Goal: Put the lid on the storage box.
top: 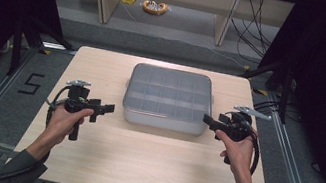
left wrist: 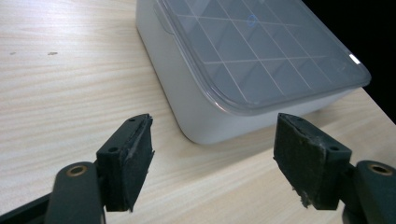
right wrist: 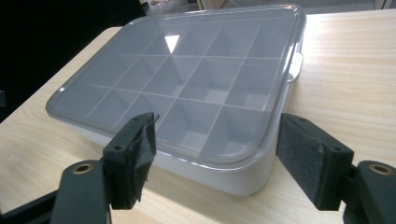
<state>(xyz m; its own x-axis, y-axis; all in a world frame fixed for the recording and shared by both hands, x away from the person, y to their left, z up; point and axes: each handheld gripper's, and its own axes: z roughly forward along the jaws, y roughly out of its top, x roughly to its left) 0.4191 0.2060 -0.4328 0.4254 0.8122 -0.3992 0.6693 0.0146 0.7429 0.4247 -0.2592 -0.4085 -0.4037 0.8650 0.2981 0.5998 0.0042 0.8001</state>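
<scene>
Between the jaws of the left gripper [left wrist: 212,161], which are standing wide apart and gripping nothing, the near left corner of a white compartment box [left wrist: 219,114] is showing just ahead. The right gripper [right wrist: 217,161] is likewise gaping wide and empty, framing the box's near right corner. The box is sitting on the wooden table [top: 138,161] between the 2 grippers, its clear lid [top: 169,91] closed over the grid of dividers.
</scene>
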